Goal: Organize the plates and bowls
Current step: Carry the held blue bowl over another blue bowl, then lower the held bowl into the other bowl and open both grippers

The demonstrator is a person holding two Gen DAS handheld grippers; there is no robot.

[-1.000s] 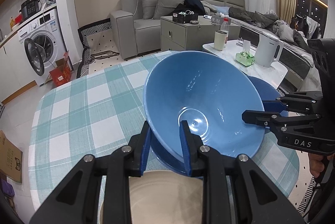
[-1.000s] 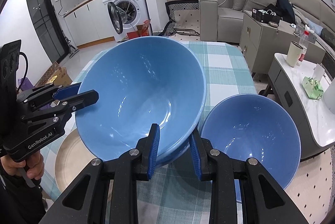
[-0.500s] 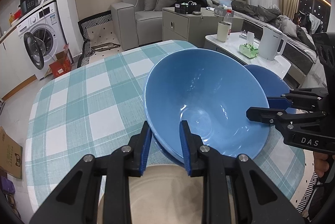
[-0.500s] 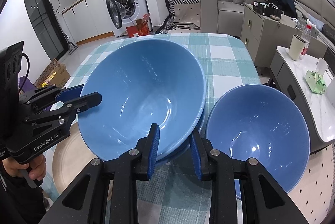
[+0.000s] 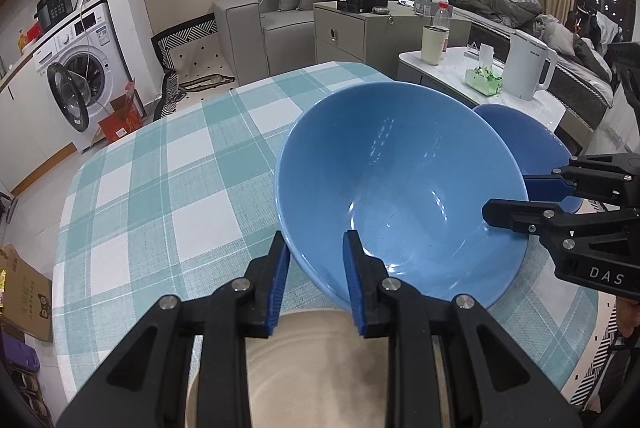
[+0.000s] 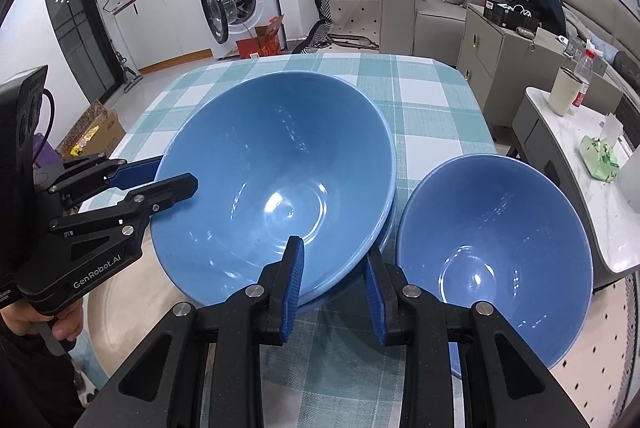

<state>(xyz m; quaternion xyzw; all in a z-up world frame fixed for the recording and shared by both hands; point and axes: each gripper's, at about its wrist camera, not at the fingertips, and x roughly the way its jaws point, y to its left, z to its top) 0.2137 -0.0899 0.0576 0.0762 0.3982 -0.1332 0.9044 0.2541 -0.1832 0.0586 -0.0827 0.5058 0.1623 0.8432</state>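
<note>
The left gripper (image 5: pixel 316 280) pinches the near rim of the large blue bowl (image 5: pixel 400 196), one pad inside and one outside. The right gripper (image 6: pixel 334 284) clamps the opposite rim the same way, so the bowl hangs tilted between both. In the right wrist view a second blue rim shows directly under the large bowl; whether they touch cannot be told. Just right of the large bowl sits a smaller blue bowl (image 6: pixel 496 252) on the checked tablecloth (image 5: pixel 168 180). A beige plate (image 5: pixel 320 368) lies below the left gripper. Behind the large bowl stand a washing machine (image 6: pixel 236 4) and a white kettle (image 5: pixel 528 68). The grippers read "GenRobot.AI" and "DAS".
</note>
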